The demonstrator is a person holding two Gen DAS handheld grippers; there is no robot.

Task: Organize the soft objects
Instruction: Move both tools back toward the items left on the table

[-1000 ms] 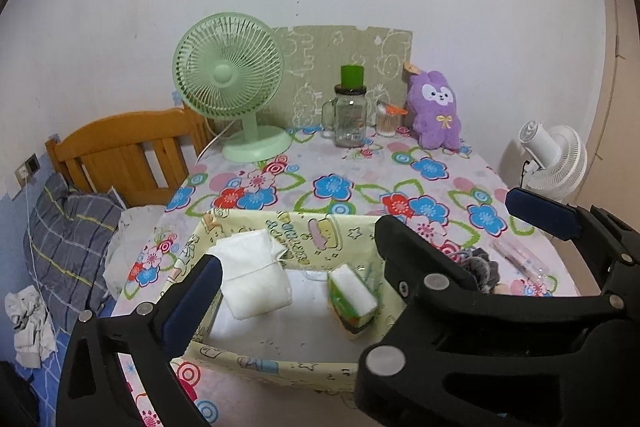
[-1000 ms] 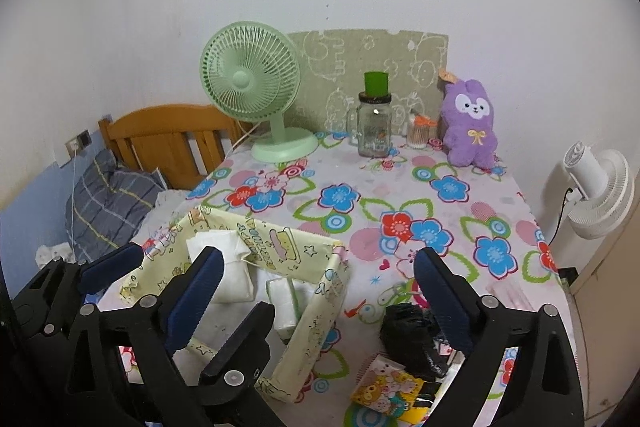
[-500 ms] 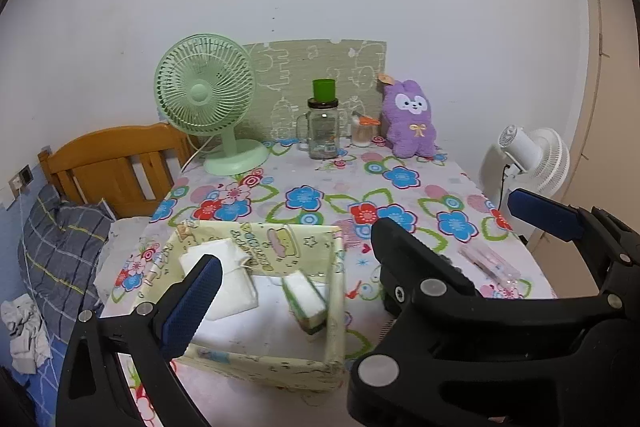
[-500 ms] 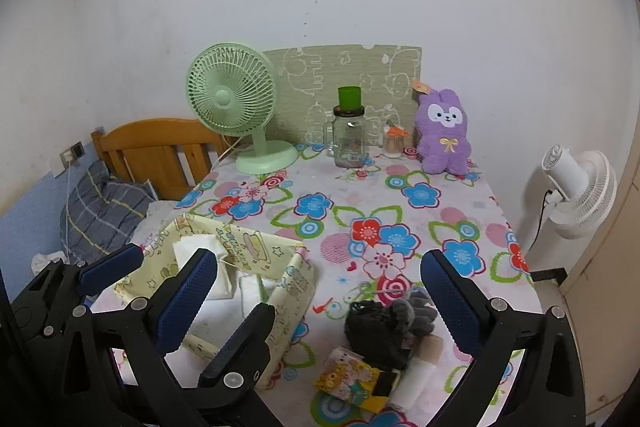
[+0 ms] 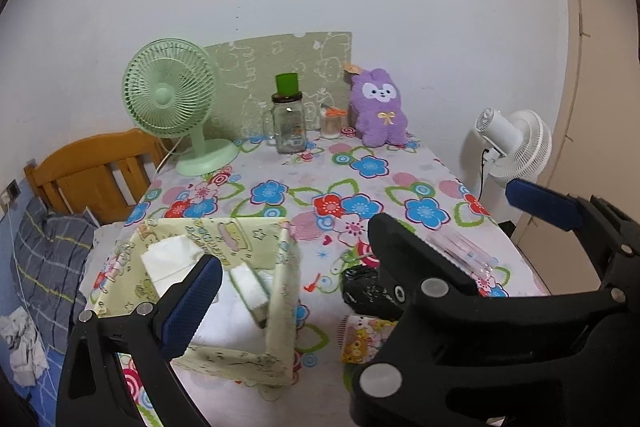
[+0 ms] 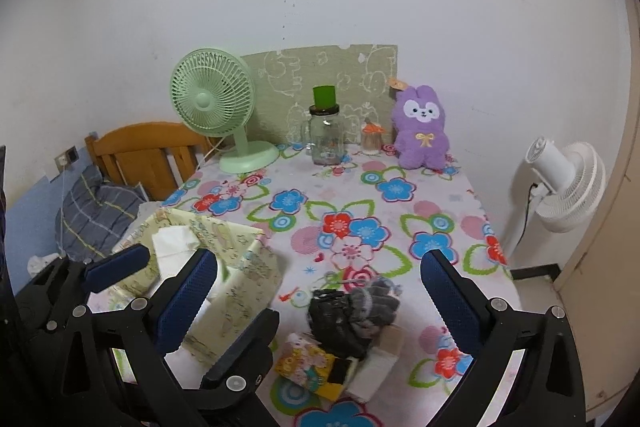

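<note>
Hovering above the near edge of the flower-patterned desk, both grippers hang with jaws spread wide and nothing between them. The left gripper straddles the right wall of the pale yellow fabric storage box, which stands at the desk's near left corner with its long axis running from the near edge toward the wall. Inside it, a folded white cloth leans against the far left corner, and a small white tissue pack lies tilted on the box floor with its long axis angled toward the near right. The right gripper frames a cluster just right of the box: a dark grey knitted glove draped over a crumpled black item, touching a yellow cartoon-printed tissue pack and a plain white pack whose long axis points away and to the right. The left wrist view hides most of this pile behind the right gripper's black frame, yet alone shows a clear plastic packet further right. At the far edge stand a green desk fan, a glass jar with a green lid and a purple plush rabbit, upright against the wall.
</note>
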